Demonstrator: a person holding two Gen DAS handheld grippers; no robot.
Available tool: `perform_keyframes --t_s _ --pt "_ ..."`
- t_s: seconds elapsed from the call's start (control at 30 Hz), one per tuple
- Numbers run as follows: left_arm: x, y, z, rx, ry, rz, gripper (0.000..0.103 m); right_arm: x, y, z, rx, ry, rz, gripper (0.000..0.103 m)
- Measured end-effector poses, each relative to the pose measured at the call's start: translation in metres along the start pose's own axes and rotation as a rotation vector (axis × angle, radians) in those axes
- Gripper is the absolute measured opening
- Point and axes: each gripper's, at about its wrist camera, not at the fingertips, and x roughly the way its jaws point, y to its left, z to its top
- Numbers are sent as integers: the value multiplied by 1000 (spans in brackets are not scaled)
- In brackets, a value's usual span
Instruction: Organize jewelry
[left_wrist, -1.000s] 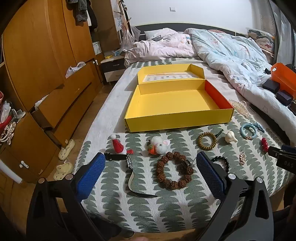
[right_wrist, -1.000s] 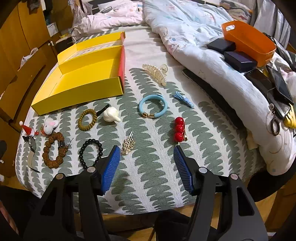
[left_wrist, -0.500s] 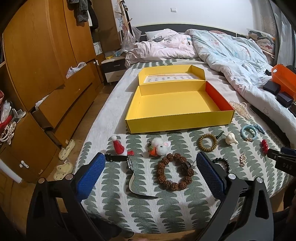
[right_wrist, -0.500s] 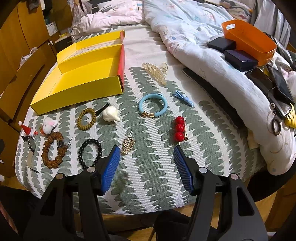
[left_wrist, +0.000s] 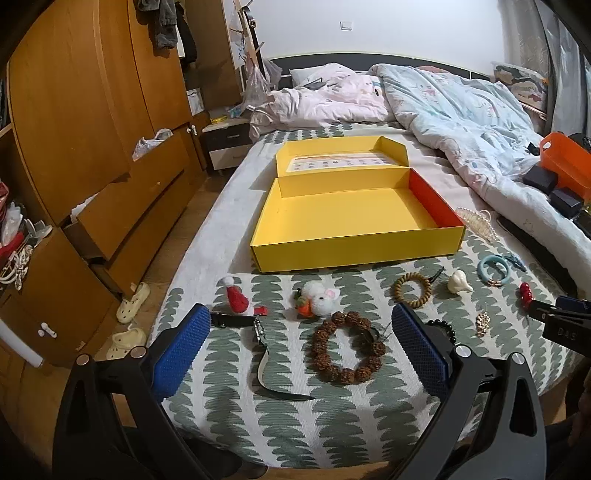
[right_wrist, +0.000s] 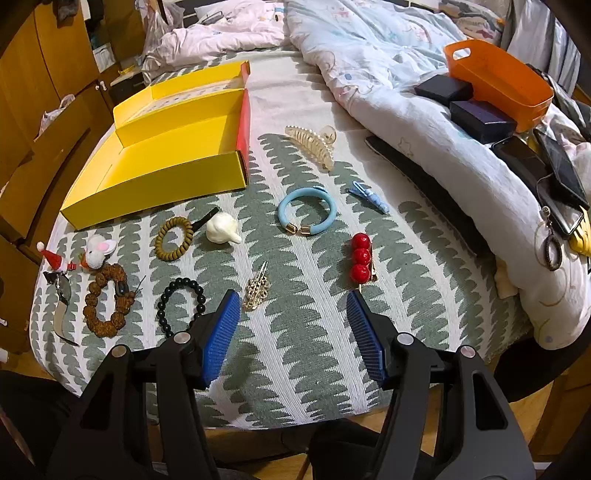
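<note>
On the bed, before the empty yellow box (right_wrist: 159, 173), both tongs, left (left_wrist: 295, 347) and right (right_wrist: 291, 325), hang released; the right should drop squarely over the gold brooch (right_wrist: 256, 290), pinching gently.

This is a lived-in bedroom in a home: a wide bed (left_wrist: 332, 424) with a green-and-white patterned cover carries a rumpled pale blue duvet (left_wrist: 461, 122) and pink bedding (left_wrist: 325, 99) against a dark headboard (left_wrist: 332, 62). Along one side stands a tall wooden wardrobe (left_wrist: 74, 110) with drawers pulled partly out and clothes hung over its top, a small nightstand (left_wrist: 225, 144) sits at the bed's head, and pale slippers (left_wrist: 133, 299) lie on the wood floor.
</note>
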Motion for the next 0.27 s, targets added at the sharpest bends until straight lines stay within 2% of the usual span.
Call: perform_keyframes --t_s 0.27 --pt "2 0 1 -2 11 9 97 2 -1 3 7 -10 12 63"
